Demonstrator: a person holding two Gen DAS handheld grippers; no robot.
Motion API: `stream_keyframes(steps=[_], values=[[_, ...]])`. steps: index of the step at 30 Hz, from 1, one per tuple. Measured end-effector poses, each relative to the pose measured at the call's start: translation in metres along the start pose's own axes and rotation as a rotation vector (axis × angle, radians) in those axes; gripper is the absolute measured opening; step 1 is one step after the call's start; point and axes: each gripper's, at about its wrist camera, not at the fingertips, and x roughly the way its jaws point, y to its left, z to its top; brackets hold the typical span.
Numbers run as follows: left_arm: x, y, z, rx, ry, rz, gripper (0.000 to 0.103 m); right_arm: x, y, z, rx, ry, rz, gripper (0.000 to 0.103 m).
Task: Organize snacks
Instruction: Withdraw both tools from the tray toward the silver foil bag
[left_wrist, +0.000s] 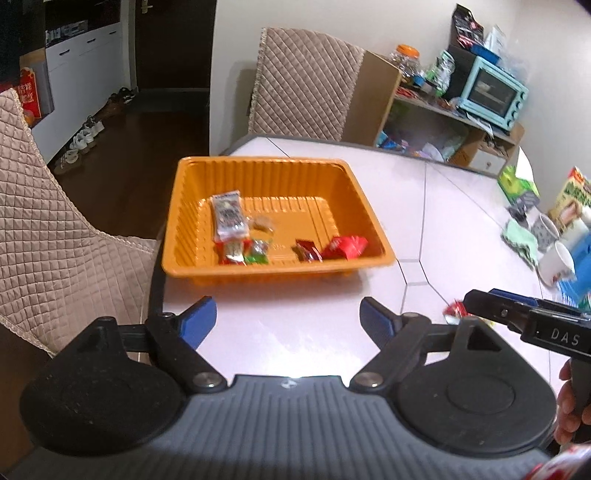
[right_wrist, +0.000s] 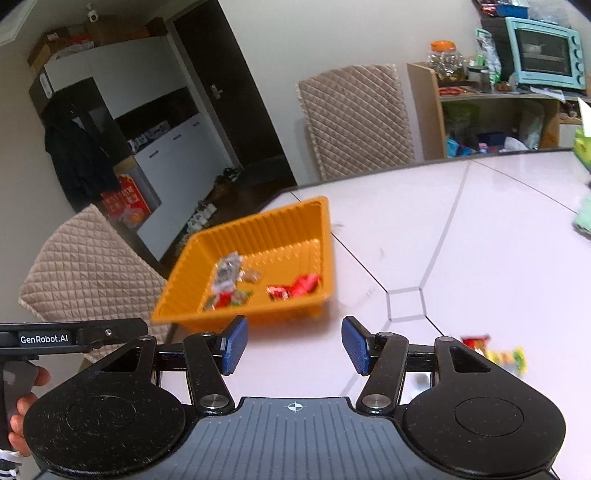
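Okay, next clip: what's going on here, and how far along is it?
A person is sorting snacks into an orange tray on a pale table, holding a gripper in each hand. Several wrapped snacks already lie in the tray, among them a red packet. Both the left gripper and the right gripper are open and empty. A few wrapped snacks lie loose on the table, to the right of the right gripper.

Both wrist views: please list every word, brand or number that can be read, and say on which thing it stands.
"GenRobot.AI": white letters on the left gripper's black body, in the right wrist view.
"DAS": raised letters on the right gripper's black body, in the left wrist view; the rest is cut off.
Snack wrappers in the orange tray: print too blurred.
Red box by the cabinet: characters not readable.
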Motion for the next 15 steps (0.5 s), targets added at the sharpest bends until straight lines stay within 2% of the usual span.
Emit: stream_keyframes(steps=[15], values=[[-0.001, -0.052, -0.053, 0.090, 0.048, -0.058, 0.083, -0.047, -0.038, -0.053, 0.023, 0.049, -0.096, 0.057]])
